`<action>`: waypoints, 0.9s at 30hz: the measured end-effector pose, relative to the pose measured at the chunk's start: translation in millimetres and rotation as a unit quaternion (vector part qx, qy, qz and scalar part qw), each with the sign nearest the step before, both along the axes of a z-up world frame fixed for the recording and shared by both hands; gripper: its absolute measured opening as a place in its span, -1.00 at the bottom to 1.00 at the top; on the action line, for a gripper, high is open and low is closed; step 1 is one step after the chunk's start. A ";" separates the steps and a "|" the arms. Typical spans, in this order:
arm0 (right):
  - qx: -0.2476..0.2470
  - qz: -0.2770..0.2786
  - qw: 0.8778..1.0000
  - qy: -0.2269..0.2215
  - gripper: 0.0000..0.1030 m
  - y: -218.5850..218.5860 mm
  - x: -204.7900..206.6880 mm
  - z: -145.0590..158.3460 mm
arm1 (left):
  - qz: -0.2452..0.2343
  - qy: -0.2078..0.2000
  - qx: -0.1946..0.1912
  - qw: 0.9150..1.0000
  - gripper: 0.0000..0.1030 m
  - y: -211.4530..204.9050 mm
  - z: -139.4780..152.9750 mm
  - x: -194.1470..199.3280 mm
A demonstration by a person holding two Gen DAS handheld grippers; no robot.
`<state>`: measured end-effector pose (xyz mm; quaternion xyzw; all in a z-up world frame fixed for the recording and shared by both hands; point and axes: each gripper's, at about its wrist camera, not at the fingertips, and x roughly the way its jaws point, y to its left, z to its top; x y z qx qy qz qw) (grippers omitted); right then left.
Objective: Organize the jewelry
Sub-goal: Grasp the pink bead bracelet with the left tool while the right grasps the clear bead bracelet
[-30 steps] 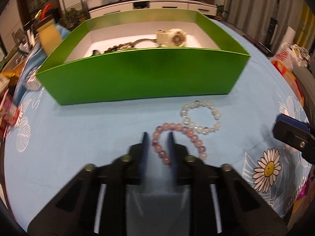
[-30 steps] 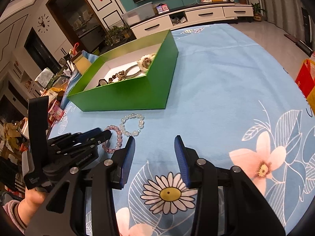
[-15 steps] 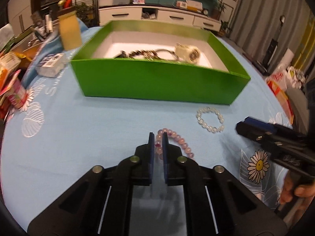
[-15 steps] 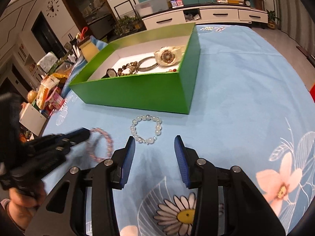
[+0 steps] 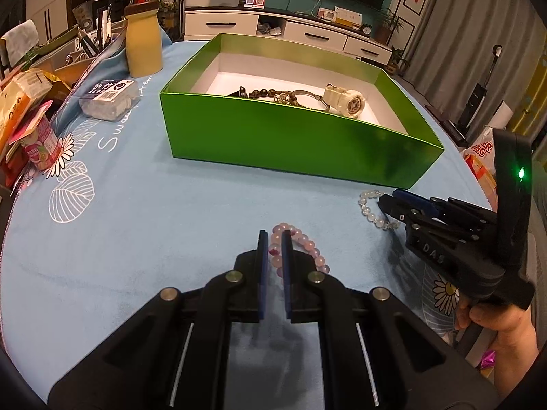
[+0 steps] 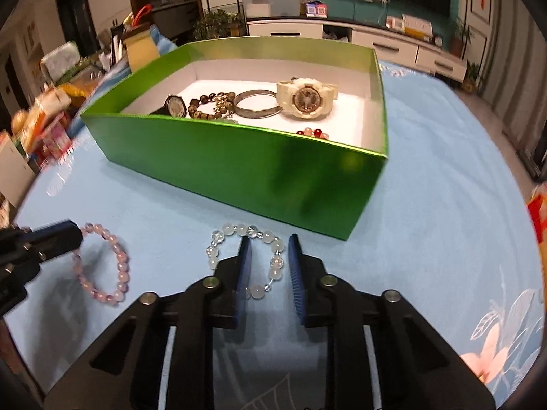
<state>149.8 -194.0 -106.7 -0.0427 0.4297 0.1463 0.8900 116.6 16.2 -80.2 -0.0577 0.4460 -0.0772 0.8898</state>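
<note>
Pink bracelet [image 5: 309, 251] lies on the tablecloth [image 5: 143, 225], pinched by the left gripper [image 5: 272, 239]. Only the right view shows the right gripper [image 6: 268, 246], jaws just closing, straddling the clear bracelet [image 6: 239, 229] before the green box [image 6: 246, 167].

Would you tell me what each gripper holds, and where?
The left gripper pinches the pink bracelet by its near beads. The right gripper has been closing astride the clear bracelet, not gripping.

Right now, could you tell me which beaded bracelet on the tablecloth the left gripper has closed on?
The pink bracelet; the clear one lies nearer the green box.
</note>
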 end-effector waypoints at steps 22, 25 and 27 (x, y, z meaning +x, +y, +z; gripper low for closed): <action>0.048 0.026 0.997 -0.057 -0.86 -2.7 -30.4 48.7 | -0.007 -0.019 -0.002 1.000 -0.86 -2.8 17.7 -6.1; 0.056 0.024 0.996 -0.069 -0.86 -7.8 -36.3 60.3 | -0.009 -0.024 -0.002 1.000 -0.86 -4.1 23.1 -7.6; 0.062 0.022 0.995 -0.076 -0.86 -11.3 -39.3 67.4 | -0.011 -0.027 -0.002 1.000 -0.86 -5.1 26.3 -8.9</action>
